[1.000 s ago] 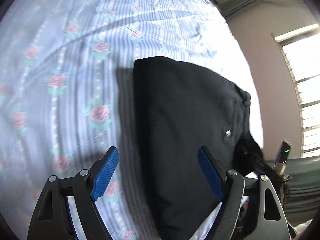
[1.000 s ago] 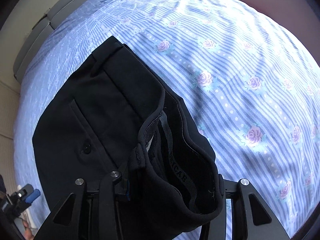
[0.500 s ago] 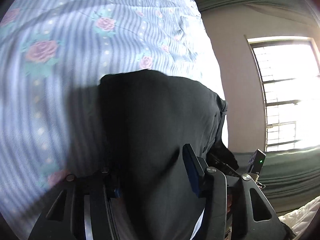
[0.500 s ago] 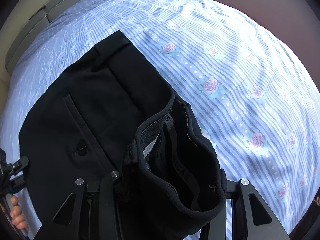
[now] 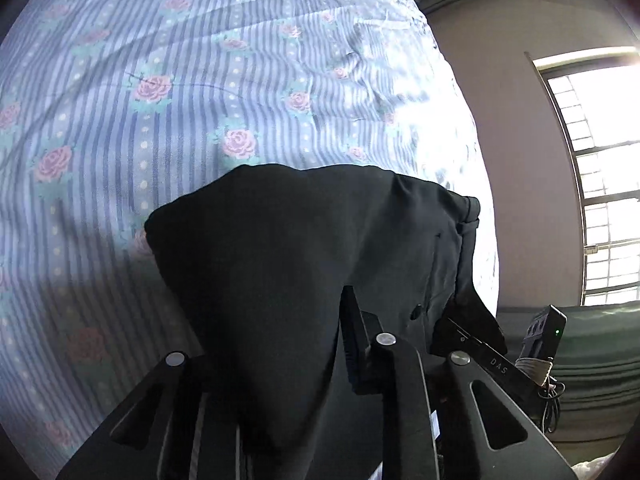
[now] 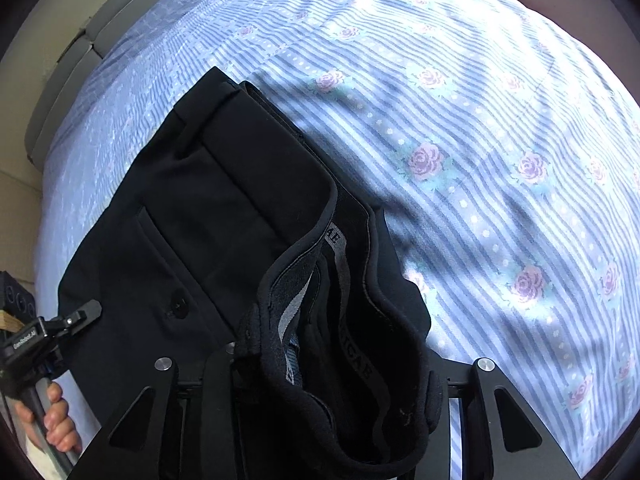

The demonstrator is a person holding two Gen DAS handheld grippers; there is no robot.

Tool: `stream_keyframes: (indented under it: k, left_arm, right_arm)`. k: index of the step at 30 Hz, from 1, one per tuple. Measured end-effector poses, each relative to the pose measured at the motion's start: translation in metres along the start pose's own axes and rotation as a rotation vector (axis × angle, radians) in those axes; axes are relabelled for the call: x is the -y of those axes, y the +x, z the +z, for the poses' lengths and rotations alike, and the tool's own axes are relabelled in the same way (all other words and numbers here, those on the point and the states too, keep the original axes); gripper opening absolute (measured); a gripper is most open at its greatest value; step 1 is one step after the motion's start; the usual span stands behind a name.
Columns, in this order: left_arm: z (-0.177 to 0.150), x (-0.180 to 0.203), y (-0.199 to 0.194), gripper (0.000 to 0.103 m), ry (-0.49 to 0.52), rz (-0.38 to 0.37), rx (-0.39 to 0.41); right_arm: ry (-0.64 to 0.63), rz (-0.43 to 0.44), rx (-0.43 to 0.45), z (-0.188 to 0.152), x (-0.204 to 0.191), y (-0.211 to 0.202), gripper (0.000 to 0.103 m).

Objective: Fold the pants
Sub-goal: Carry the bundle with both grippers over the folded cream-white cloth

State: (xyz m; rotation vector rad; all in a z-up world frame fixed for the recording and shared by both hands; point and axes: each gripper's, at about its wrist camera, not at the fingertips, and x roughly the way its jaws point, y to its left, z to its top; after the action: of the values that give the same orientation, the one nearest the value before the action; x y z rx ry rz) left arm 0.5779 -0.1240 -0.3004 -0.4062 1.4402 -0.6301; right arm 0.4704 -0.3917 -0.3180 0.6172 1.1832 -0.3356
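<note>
A bed dressed in one blue striped, rose-printed sheet (image 5: 168, 128) fills the room, with a bright barred window (image 5: 600, 184) on the right wall. On the sheet lies one pair of black pants (image 6: 208, 208), already doubled into a compact bundle toward the near edge, waistband to the right and one back-pocket button (image 6: 176, 303) showing.

A person works it with two hand-held grippers. The left gripper (image 5: 280, 360) has just been closing and now pinches the near left part of the folded cloth, fabric draped over and hiding one finger. The right gripper (image 6: 332, 372) has also been closing, and clamps the gaping waistband (image 6: 352, 272), whose grey inner lining stands open between its arms. One bare hand (image 6: 52, 424) is visible, wrapped around the left gripper's handle.

The step in hand appears to be taking hold of both near corners for another fold. The next move likely calls for lifting both ends together, keeping the layers aligned and the waistband from sagging open, then carrying them over to the far edge.
</note>
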Motion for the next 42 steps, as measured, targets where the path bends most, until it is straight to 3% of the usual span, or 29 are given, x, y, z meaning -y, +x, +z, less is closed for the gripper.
stream_keyframes:
  k: [7, 12, 18, 22, 33, 42]
  left_arm:
    - [-0.035, 0.057, -0.044, 0.018, 0.075, 0.096, 0.057]
    - [-0.075, 0.074, -0.093, 0.018, 0.042, 0.113, 0.117]
    - [-0.127, 0.102, -0.156, 0.018, 0.02, 0.17, 0.235]
    - [-0.175, 0.109, -0.202, 0.018, -0.019, 0.217, 0.336]
    - [-0.273, 0.07, -0.302, 0.018, -0.092, 0.284, 0.508]
    - [-0.336, -0.021, -0.39, 0.018, -0.093, 0.29, 0.564]
  right_arm:
    - [-0.086, 0.105, 0.027, -0.013, -0.002, -0.062, 0.027]
    - [-0.155, 0.185, 0.052, -0.032, -0.006, -0.123, 0.027]
    - [-0.286, 0.241, 0.054, -0.06, -0.007, -0.194, 0.027]
    - [-0.42, 0.283, 0.067, -0.076, -0.032, -0.228, 0.027]
    - [-0.637, 0.395, 0.09, -0.146, -0.113, -0.285, 0.027]
    - [-0.71, 0.428, 0.093, -0.248, -0.194, -0.31, 0.027]
